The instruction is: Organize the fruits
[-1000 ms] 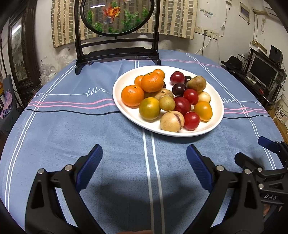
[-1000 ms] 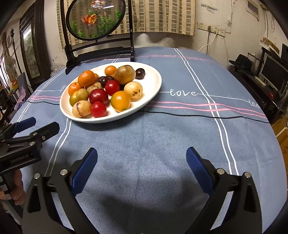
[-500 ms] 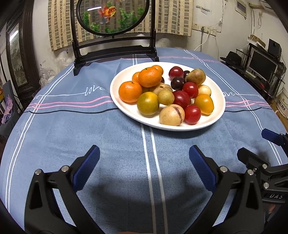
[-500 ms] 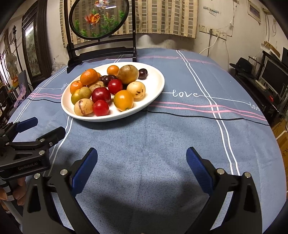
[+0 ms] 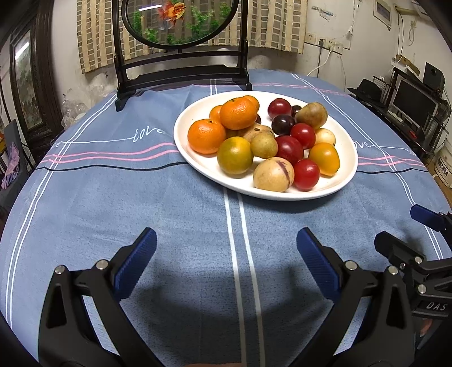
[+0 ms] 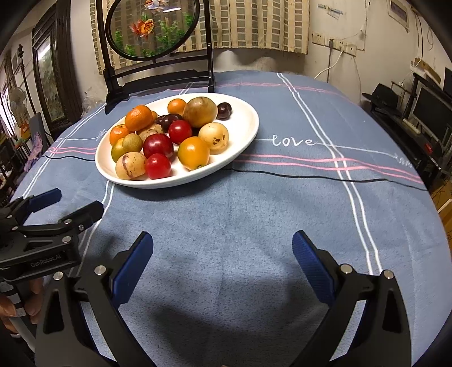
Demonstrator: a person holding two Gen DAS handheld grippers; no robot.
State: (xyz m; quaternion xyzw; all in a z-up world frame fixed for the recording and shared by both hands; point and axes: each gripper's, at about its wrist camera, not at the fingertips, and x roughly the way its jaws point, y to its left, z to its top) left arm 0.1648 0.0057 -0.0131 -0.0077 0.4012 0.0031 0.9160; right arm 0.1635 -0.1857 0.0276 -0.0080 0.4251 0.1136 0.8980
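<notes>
A white oval plate (image 5: 197, 166) (image 6: 243, 132) on the blue tablecloth holds a pile of mixed fruit: orange mandarins (image 5: 206, 136), a green-orange citrus (image 5: 235, 155), red tomatoes (image 5: 306, 174) (image 6: 158, 166), dark plums (image 5: 282, 124), tan passion fruits (image 5: 273, 175) (image 6: 130, 166) and a yellow-orange fruit (image 6: 193, 153). My left gripper (image 5: 226, 240) is open and empty, over the cloth in front of the plate. My right gripper (image 6: 222, 242) is open and empty, in front of and right of the plate. Each gripper shows at the edge of the other's view.
A black wooden stand with a round goldfish screen (image 5: 180, 22) (image 6: 154, 28) stands at the table's far edge behind the plate. The round table (image 6: 310, 211) drops off on the right, where shelves with a monitor (image 5: 415, 101) stand.
Both grippers have moved a little closer to the plate, which looks larger now. Both stay open and empty. The fruit has not moved.
</notes>
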